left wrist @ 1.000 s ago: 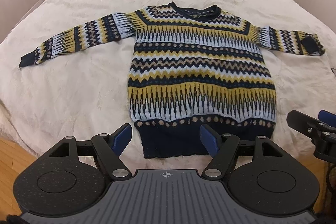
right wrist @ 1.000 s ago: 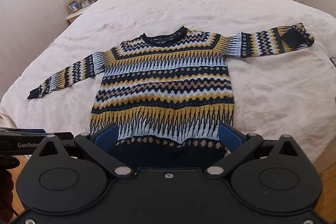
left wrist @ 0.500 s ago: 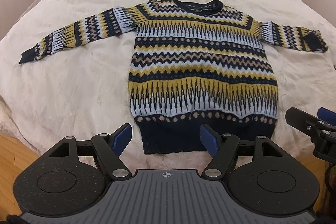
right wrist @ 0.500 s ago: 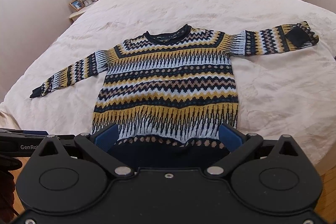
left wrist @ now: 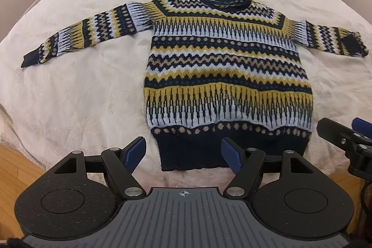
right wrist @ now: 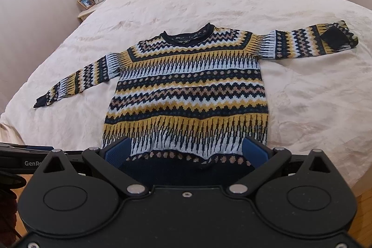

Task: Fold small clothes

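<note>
1. Left wrist view: sweater (left wrist: 227, 76) lies flat on the bed (left wrist: 81, 97), sleeves out, and looms larger and lower than a second ago, so both tools have closed in on the hem, likely to start the fold. Left gripper (left wrist: 183, 153) is spread and empty, straddling the hem's left corner. Only a sliver of the right gripper (left wrist: 348, 138) shows at the frame edge.
2. Right wrist view: right gripper (right wrist: 187, 150) is spread, holding nothing, over the hem's middle. Its body hides the hem edge; whether the pads (right wrist: 255, 150) touch cloth is unclear.
</note>
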`<state>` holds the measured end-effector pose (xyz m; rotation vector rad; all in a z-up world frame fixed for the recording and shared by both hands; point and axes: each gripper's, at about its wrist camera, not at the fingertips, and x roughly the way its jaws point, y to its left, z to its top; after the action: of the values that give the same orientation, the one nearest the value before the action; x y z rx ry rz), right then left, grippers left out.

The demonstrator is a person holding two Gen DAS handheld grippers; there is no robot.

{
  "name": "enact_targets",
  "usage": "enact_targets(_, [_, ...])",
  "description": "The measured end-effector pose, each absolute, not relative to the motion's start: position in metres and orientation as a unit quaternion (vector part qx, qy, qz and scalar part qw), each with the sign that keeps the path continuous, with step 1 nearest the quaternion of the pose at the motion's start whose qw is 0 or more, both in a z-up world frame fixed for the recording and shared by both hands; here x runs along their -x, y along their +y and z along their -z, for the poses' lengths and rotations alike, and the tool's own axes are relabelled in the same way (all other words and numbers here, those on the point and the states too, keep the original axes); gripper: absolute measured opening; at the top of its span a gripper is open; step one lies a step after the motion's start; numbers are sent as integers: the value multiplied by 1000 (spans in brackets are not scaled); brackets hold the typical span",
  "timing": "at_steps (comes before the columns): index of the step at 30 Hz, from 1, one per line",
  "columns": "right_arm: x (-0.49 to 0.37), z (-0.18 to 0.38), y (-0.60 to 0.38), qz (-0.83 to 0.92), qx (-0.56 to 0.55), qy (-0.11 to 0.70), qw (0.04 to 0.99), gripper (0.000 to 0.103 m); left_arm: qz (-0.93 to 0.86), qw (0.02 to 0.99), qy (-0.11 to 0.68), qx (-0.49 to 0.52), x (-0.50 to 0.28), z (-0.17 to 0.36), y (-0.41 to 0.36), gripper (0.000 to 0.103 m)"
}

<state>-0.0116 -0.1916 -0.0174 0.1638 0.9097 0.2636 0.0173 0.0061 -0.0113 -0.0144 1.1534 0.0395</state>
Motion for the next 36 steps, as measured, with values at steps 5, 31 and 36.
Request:
enact_targets(5, [3,19,-192,-130,-81,446,882,101,-22,834,552,6,-23,14,7,70])
enact_targets(31, [-66,31,-176,-152,-72,476,863,101,-30,815,579,14,-93,27,17,70])
enact_targets(36, [-91,33,-172,-151,-69,479,862,101,-23,816,577,24,-118,30,21,70])
